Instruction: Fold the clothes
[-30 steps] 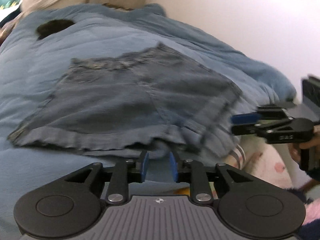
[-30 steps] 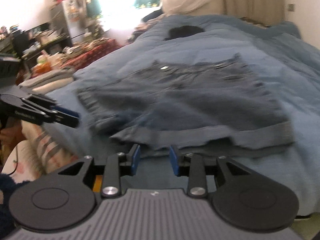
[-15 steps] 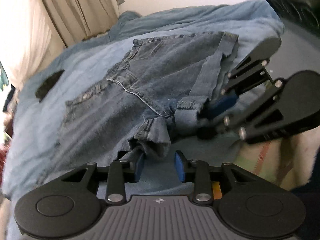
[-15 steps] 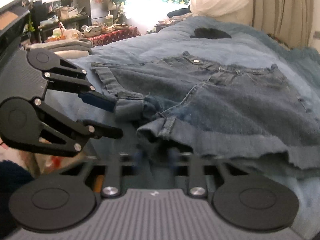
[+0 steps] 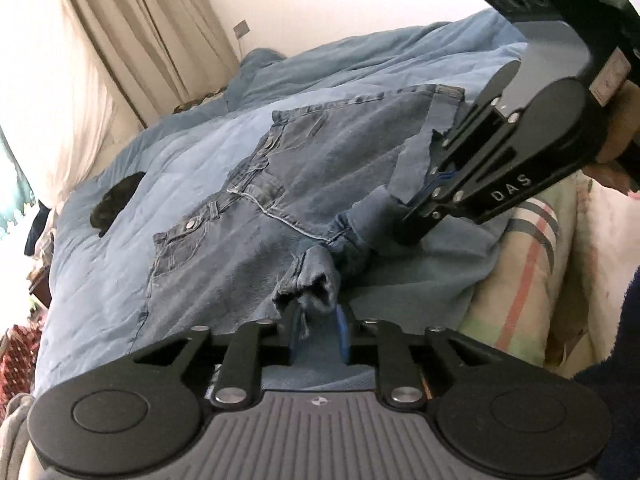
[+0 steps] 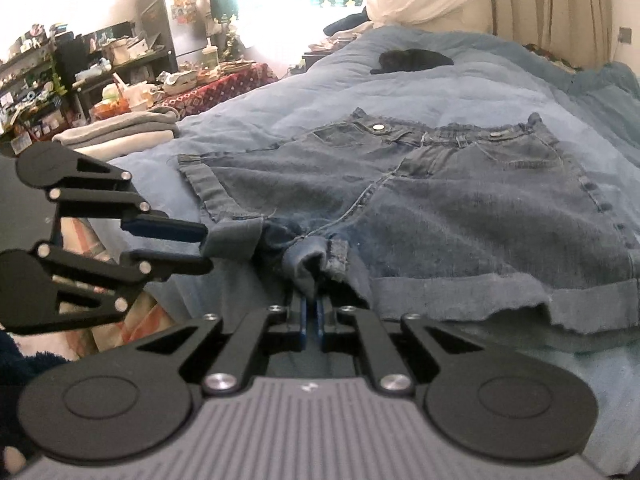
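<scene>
Blue denim shorts (image 5: pixel 320 168) (image 6: pixel 460 208) lie flat on the bed, waistband away from me and leg hems toward me. My right gripper (image 6: pixel 311 316) (image 5: pixel 412 220) is shut on the rolled inner hem of one leg (image 6: pixel 316 264). My left gripper (image 5: pixel 318 332) (image 6: pixel 206 250) stands partly open beside it. The other leg's rolled hem (image 5: pixel 316 292) (image 6: pixel 232 240) sits between its blue pads, and a gap still shows beside the fabric. A person's hand (image 5: pixel 616 132) holds the right gripper.
A blue duvet (image 5: pixel 160 168) (image 6: pixel 320 96) covers the bed, with a small black item (image 5: pixel 114 204) (image 6: pixel 412 60) farther up. Folded grey and cream cloths (image 6: pixel 120 132) lie at the left edge, with cluttered shelves (image 6: pixel 100 92) behind. A striped cloth (image 5: pixel 532 264) hangs off the near edge.
Both grippers have come in from apart to the shorts' inner leg hems. The right one closed on its hem, bunching the cloth. The left one rolled and now has a hem between its pads.
</scene>
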